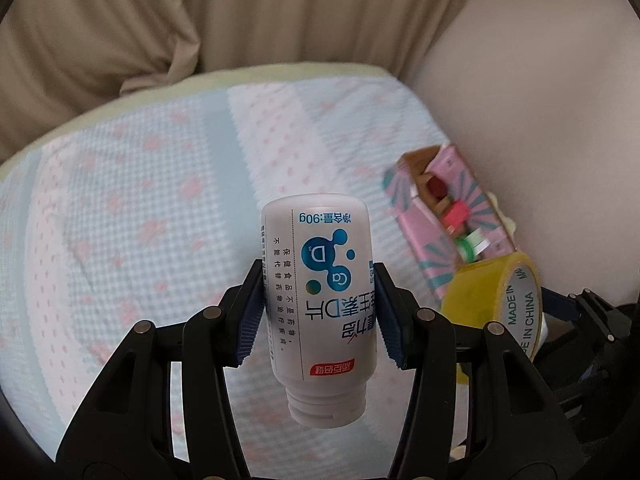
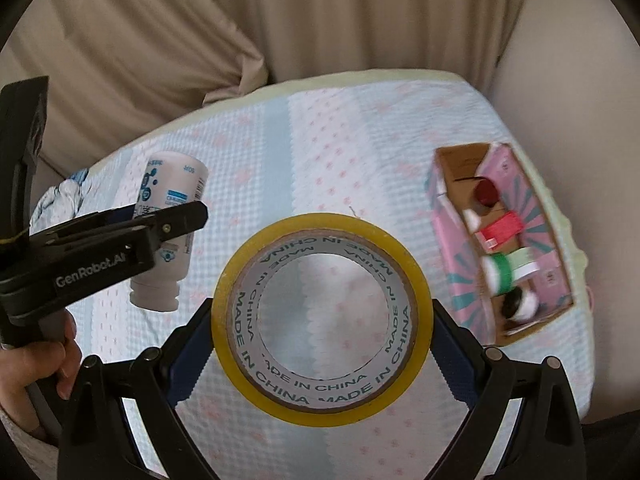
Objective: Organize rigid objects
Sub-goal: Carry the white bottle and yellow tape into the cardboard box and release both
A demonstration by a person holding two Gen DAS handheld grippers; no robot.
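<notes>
My left gripper (image 1: 320,312) is shut on a white pill bottle (image 1: 320,288) with blue print, held upside down above the bed, cap end toward me. The bottle also shows in the right wrist view (image 2: 168,216), with the left gripper (image 2: 120,236) clamped on it. My right gripper (image 2: 322,320) is shut on a yellow tape roll (image 2: 420,292), held upright facing the camera; it also shows in the left wrist view (image 1: 496,300). A pink cardboard box (image 2: 456,252) holding several thread spools lies open at the right; it also shows in the left wrist view (image 1: 416,224).
A light blue and pink patterned bedspread (image 2: 320,140) covers the bed. Beige curtains (image 2: 280,12) hang behind it and a pale wall (image 1: 540,100) is at the right. A crumpled blue-white item (image 2: 64,196) lies at the far left bed edge.
</notes>
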